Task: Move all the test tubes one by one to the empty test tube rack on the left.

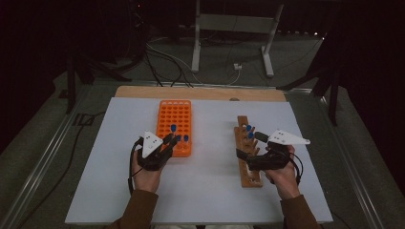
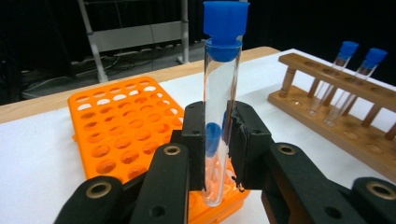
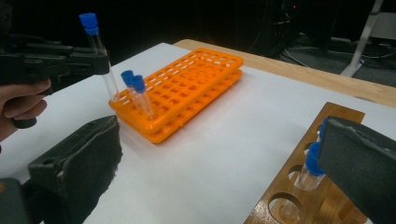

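Now | left hand-held gripper (image 2: 217,140) clenched on blue-capped tube (image 2: 219,102), upright over orange rack's (image 2: 116,126) near edge | right hand-held gripper (image 3: 219,172) released beside wooden rack (image 3: 303,186)

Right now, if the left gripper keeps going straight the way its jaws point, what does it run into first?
Most likely the orange rack. The left gripper is shut on a blue-capped tube, whose lower end already sits at the rack's near corner, close to two capped tubes standing there. Depth is hard to judge.

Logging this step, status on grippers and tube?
Left gripper shut on test tube, above orange rack corner. Right gripper open over wooden rack. Nothing blocking.
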{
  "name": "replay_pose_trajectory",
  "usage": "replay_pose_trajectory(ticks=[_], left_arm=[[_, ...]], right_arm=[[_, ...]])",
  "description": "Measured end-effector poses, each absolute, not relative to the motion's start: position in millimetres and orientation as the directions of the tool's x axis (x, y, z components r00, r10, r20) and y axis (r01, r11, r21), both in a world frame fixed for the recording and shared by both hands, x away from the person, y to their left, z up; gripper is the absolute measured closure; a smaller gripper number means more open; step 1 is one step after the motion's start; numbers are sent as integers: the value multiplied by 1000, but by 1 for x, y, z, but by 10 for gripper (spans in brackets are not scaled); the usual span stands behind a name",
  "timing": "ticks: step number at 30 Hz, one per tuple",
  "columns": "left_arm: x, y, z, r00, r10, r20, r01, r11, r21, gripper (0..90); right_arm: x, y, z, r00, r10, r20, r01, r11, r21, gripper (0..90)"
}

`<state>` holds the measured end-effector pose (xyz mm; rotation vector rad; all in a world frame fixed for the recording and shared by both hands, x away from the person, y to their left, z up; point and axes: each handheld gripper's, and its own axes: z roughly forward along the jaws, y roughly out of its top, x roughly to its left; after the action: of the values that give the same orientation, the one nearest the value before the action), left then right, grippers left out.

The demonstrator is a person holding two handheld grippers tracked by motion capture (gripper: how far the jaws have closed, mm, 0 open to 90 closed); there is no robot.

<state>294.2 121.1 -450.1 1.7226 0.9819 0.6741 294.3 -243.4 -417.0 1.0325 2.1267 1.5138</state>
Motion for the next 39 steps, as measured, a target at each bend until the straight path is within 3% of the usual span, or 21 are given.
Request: replay_pose_trajectory(ticks=[29,39], left_arm=[[312,125,-482,454,890,-50,342,-122,932,782],[312,125,-491,458,888,-38,376,-155,914,782]], right_arm=[[293,-244,-416,-684,716,137,356,164,920,1],[293,-244,-417,-685,716,136,356,165,920,1]])
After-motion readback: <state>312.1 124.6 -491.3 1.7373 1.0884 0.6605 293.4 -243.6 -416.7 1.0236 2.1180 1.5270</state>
